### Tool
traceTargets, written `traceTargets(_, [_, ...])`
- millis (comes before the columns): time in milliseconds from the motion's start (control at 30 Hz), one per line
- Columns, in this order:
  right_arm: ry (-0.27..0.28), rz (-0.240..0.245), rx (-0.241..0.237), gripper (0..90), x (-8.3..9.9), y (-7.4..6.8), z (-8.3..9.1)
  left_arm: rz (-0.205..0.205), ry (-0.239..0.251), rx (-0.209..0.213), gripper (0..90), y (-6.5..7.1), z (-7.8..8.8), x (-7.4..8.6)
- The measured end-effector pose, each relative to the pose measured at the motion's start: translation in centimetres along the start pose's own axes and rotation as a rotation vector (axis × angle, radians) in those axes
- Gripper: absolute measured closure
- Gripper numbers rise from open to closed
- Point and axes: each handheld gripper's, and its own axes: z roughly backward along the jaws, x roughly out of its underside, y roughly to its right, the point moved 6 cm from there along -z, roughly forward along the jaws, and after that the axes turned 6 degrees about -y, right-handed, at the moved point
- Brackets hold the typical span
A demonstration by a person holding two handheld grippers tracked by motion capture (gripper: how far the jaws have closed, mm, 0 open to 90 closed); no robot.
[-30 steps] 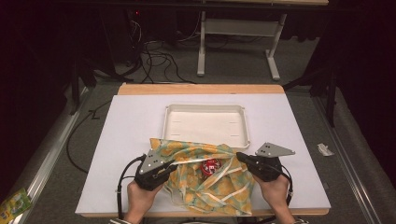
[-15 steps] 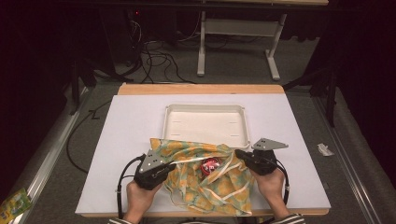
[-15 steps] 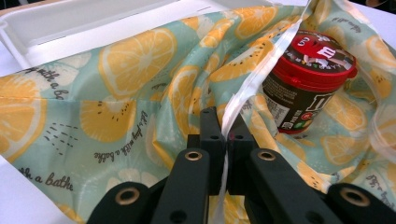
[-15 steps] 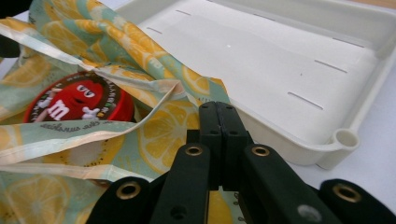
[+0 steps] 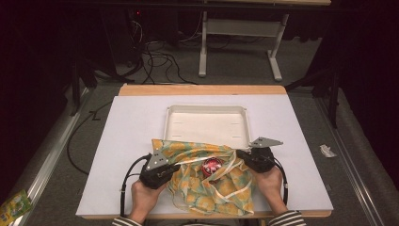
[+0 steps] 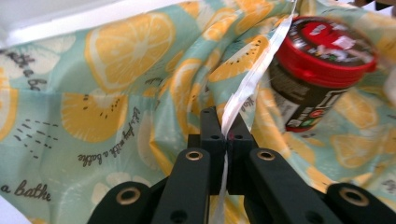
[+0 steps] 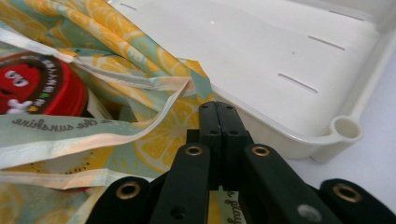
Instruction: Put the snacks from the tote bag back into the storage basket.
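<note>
Landmark: white tray [image 5: 206, 123], at the centre of the table [image 5: 127, 136].

Lemon-print cloth bag [image 5: 211, 181] lies on the table on the tray's near side, its far edge overlapping the tray's near rim. Bag mouth is spread toward the tray; a red-lidded jar [image 5: 211, 165] sits inside the opening, just short of the rim, tilted, lid facing up and out.

Left gripper [image 5: 175, 167] is at the bag's left edge, near the tray's near-left corner. Its jaws have just been closing and now stand together, pinching the bag's white strap [image 6: 243, 91], which runs up from between the pads toward the jar. A second ago this gripper sat at the same spot with a small gap left; that gap is gone.

Right gripper [image 5: 241, 154] is off the tray's near-right corner. Jaws pressed tight, clamped on the bag's edge; in the right gripper view the fabric fold [image 7: 189, 84] runs right into the pads. This hand has dropped a little and drawn in toward the jar compared with a second ago.

Reading: both sides of the bag mouth are now secured. Likely next is pulling the opening wide or lifting the bag to get the jar out toward the tray. Risk: the jar rolls as the fabric tightens.
</note>
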Motion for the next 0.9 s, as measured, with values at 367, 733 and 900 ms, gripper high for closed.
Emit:
traceTargets(367, [-0.035, -0.003, 0.007, 90.0, 0.4, 0.3, -1.2, 0.012, -0.047, 0.001, 89.3, -0.1, -1.1, 0.5])
traceTargets(733, [0.043, 0.02, 0.019, 73.8, 0.9, -1.0, 1.7, -0.007, -0.039, 0.02, 89.4, 0.7, -0.9, 0.5])
traceTargets(900, [0.066, 0.035, 0.021, 70.8, 1.2, -1.6, 3.1, -0.012, -0.038, 0.023, 89.4, 0.9, -0.8, 0.5])
